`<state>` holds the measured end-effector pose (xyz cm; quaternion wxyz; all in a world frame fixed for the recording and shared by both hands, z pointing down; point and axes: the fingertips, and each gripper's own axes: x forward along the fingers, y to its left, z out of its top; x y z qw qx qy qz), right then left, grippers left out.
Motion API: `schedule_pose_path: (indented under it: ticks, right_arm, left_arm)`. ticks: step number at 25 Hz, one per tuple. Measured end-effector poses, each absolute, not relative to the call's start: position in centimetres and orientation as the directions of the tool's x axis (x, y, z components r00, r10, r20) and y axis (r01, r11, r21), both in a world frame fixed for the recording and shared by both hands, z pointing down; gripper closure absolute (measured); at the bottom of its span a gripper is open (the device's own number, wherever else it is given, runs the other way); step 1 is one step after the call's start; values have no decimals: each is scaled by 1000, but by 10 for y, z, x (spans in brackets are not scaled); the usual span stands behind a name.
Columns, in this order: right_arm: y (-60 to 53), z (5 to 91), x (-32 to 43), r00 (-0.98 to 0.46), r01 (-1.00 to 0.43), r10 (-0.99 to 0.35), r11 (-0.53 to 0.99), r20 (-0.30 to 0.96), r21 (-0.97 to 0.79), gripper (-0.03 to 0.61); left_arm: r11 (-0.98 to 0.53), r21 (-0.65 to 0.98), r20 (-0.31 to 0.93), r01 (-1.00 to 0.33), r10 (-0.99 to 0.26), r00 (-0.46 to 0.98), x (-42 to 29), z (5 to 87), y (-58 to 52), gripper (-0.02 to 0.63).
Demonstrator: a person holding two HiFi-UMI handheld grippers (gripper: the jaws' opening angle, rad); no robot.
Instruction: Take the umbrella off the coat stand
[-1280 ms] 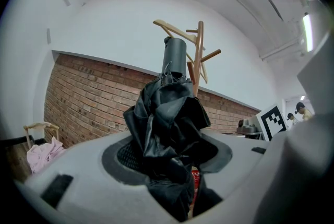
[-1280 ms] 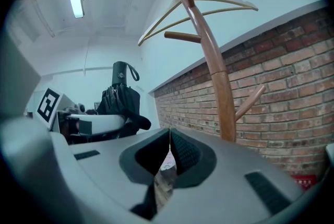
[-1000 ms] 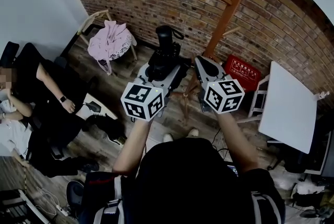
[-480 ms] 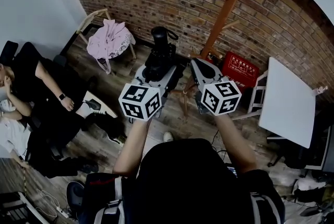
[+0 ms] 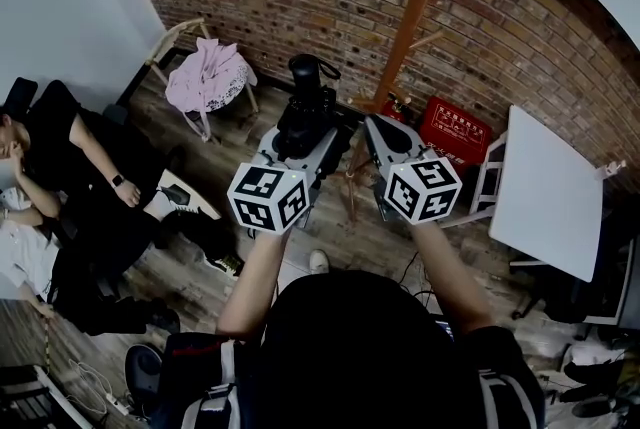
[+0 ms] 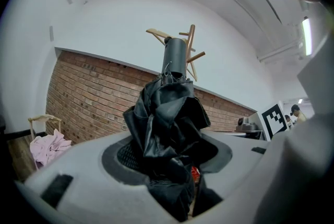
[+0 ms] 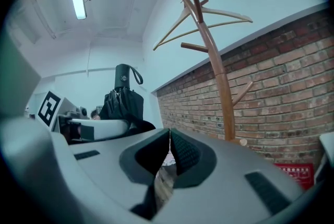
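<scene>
The black folded umbrella (image 5: 305,112) stands upright between the jaws of my left gripper (image 5: 300,145), which is shut on its crumpled fabric. In the left gripper view the umbrella (image 6: 164,118) fills the gap of the left gripper (image 6: 168,152), handle end up. The wooden coat stand (image 5: 415,7) rises just right of the umbrella, apart from it. My right gripper (image 5: 380,129) is beside the left, shut with nothing in it; in its own view the right gripper (image 7: 168,137) has its tips together. That view also shows the umbrella (image 7: 122,95) and the coat stand (image 7: 219,77).
A chair with pink clothes (image 5: 210,77) stands by the brick wall at the left. A red crate (image 5: 455,132) lies behind the stand, with a white table (image 5: 545,192) to the right. People (image 5: 80,177) sit on the floor at the left. Wooden hangers (image 7: 209,16) hang on the stand.
The coat stand has shifted left in the head view and the grippers sit slightly lower. The left gripper still holds the umbrella; the right stays shut.
</scene>
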<state>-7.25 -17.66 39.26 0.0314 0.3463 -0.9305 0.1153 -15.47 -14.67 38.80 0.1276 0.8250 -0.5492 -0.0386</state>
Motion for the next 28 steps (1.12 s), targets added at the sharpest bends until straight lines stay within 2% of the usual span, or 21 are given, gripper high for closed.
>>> schedule_pose_path:
  ticks: [28]
  right_arm:
    - [-109, 387, 15, -770, -637, -630, 749, 101, -181, 549]
  left_arm:
    - [-335, 234, 65, -913, -931, 358, -71, 382, -78, 370]
